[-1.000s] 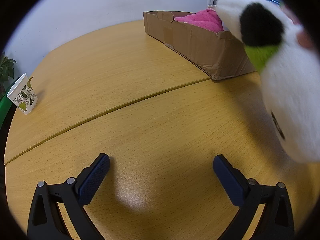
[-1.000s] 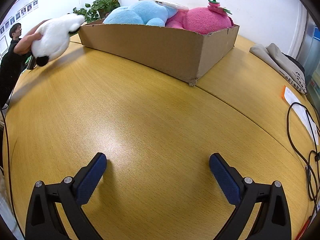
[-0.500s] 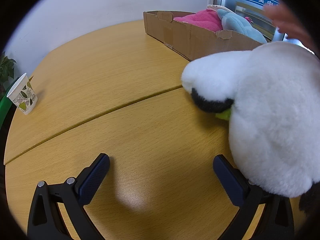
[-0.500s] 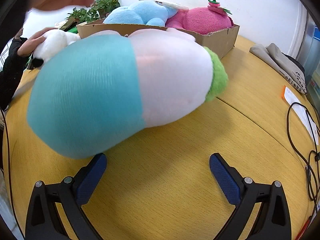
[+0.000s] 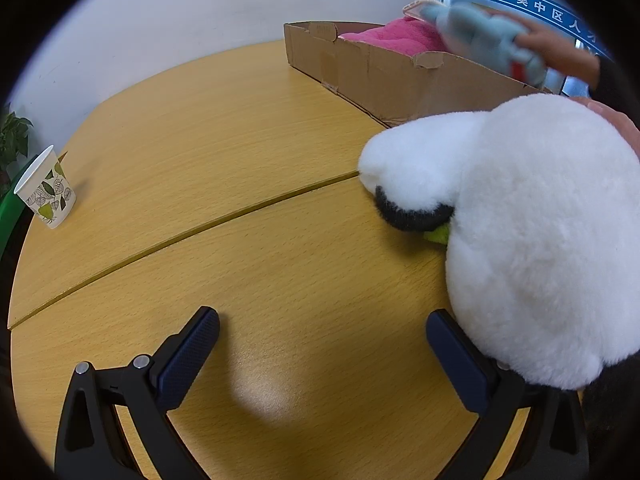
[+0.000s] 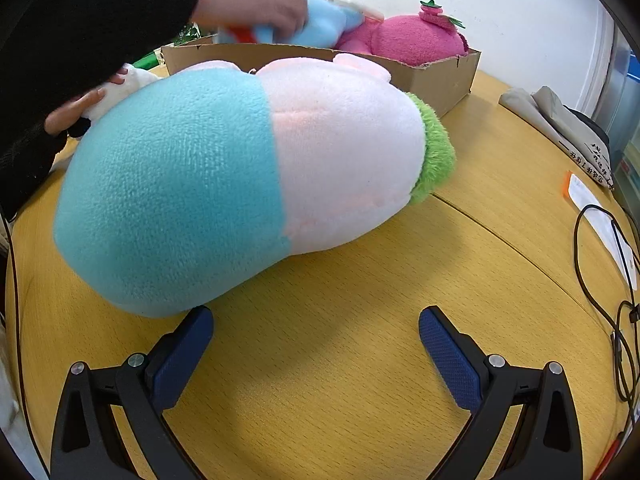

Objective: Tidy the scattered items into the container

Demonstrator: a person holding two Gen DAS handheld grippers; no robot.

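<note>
Fluffy white plush [image 5: 540, 232] and fleecy turquoise-pink plush [image 6: 240, 176] lie on woodgrain table [image 5: 240, 240].

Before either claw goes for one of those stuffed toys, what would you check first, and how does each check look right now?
1. Left claw open, nothing held: ok.
2. Right claw open, nothing held: ok.
3. White plush lying on the table: ok.
4. Blue-and-pink plush lying before the right claw: ok.
5. Cardboard box free of hands: not ok, a person's hand is moving a light blue toy there.
6. Room left in box: cannot tell.
</note>
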